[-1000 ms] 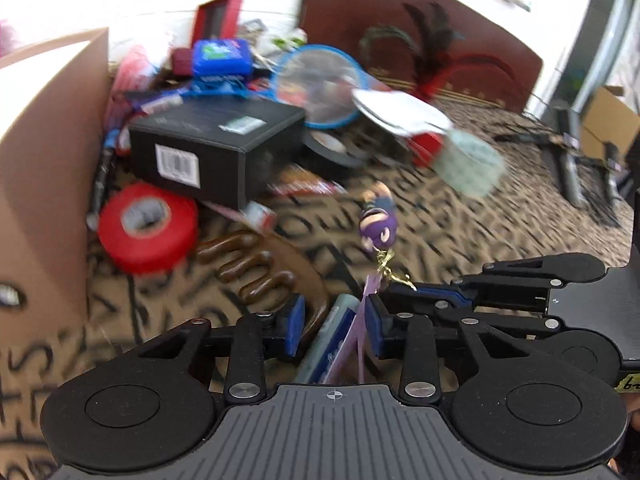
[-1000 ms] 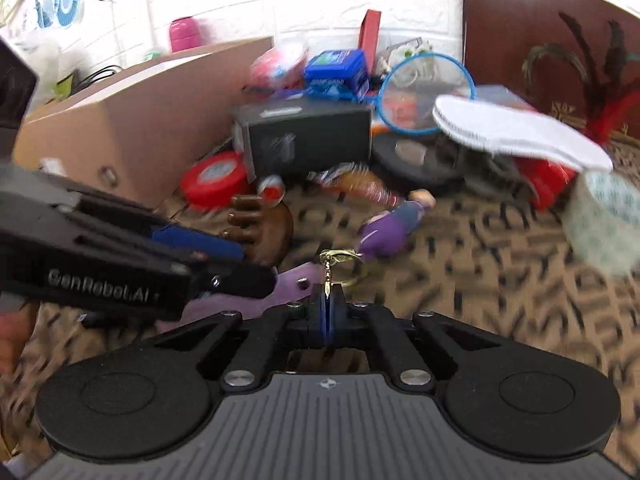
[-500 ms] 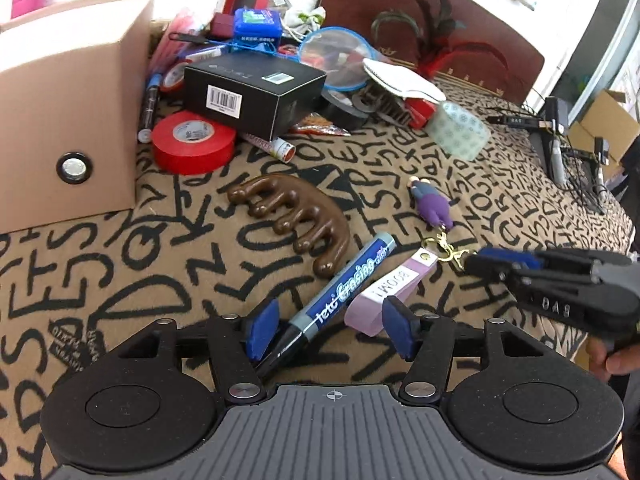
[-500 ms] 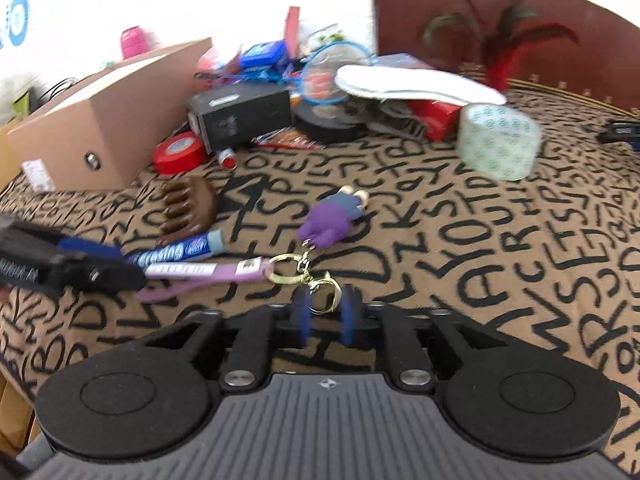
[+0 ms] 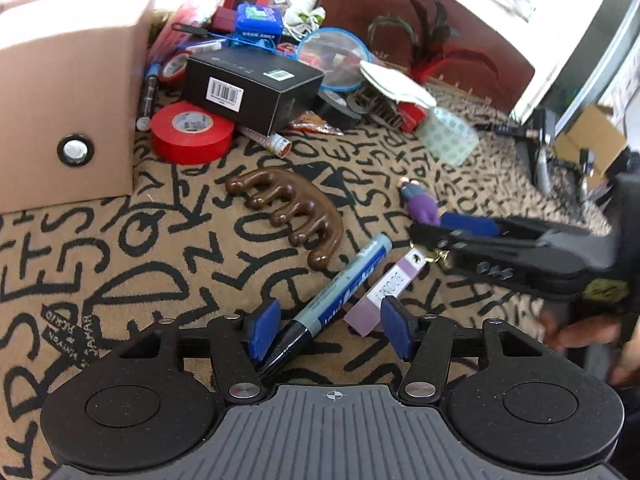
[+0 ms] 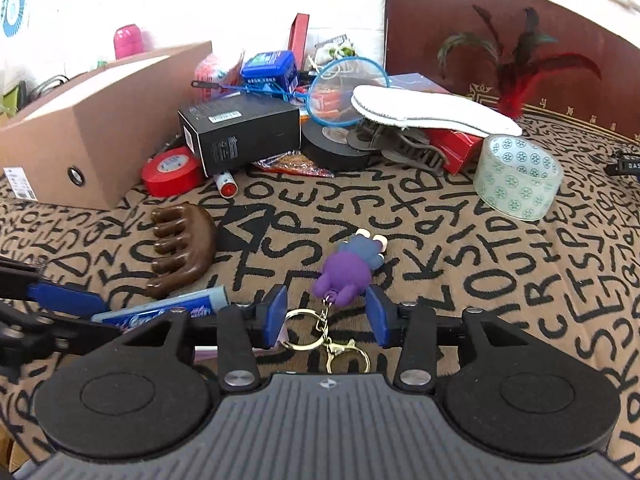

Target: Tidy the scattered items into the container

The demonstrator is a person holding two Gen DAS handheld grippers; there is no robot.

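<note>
Little tidied: clutter beside cardboard box [image 5: 68,92], box contents hidden. Left gripper [image 5: 326,330] apart, blue marker [image 5: 340,284] and lilac tag [image 5: 390,288] loose between jaws. Right gripper [image 6: 326,320], jaws just opening, over key rings [image 6: 320,338]; purple doll [image 6: 348,268] on cloth. Marker print unreadable; cloth lettered.

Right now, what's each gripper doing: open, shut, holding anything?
Left gripper: jaws open and just widened; the marker and lilac tag lie loose between them.
Right gripper: jaws open, just opening; the keyring lies unheld.
</note>
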